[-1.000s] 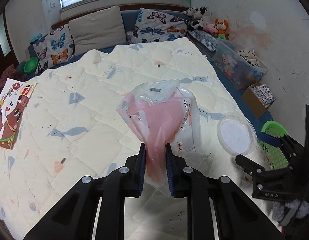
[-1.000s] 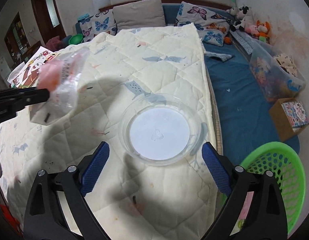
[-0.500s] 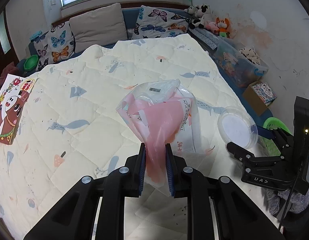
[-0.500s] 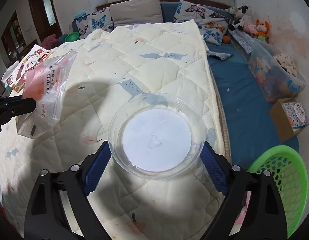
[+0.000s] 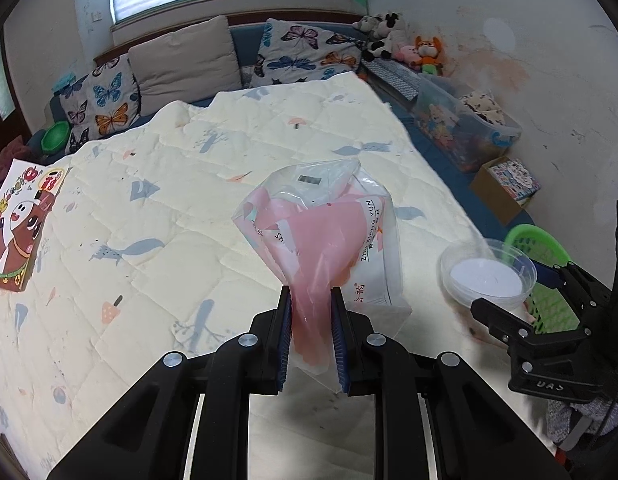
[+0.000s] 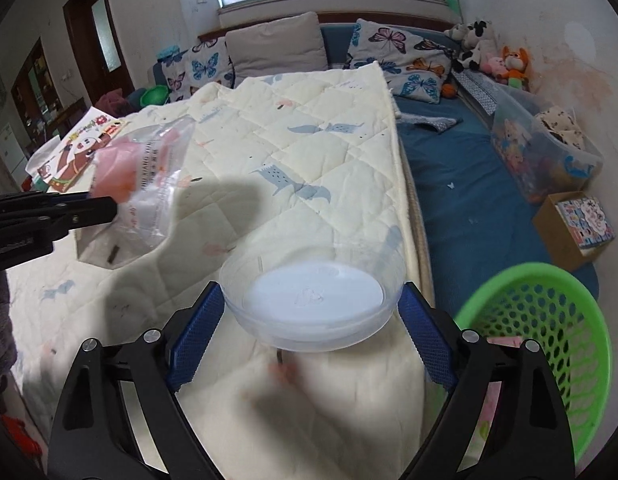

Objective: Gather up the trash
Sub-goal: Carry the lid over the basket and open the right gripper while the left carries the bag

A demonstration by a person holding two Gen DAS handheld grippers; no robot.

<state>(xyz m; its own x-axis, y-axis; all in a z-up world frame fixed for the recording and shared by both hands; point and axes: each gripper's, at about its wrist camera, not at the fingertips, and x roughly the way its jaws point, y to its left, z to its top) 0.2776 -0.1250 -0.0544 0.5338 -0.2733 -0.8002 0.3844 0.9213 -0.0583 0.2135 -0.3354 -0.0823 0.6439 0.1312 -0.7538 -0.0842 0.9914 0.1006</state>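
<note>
My left gripper (image 5: 311, 332) is shut on a pink and clear plastic bag (image 5: 321, 236) and holds it above the cream quilt (image 5: 181, 184). The bag also shows in the right wrist view (image 6: 145, 184), at the left. My right gripper (image 6: 311, 312) is shut on a clear round plastic container (image 6: 315, 292) with a white bottom, lifted off the quilt (image 6: 309, 152) near its right edge. The container shows in the left wrist view (image 5: 487, 276). A green mesh basket (image 6: 549, 328) stands on the floor at the lower right, with something pink inside.
A cartoon picture book (image 5: 21, 220) lies at the quilt's left edge. Butterfly pillows (image 5: 305, 50) and plush toys (image 5: 405, 42) line the back. A clear storage bin (image 6: 545, 148) and a cardboard box (image 6: 577, 228) stand on the blue mat by the right wall.
My right gripper closed on the clear container and lifted it off the quilt toward the basket side. My left gripper kept hold of the bag, raised a little.
</note>
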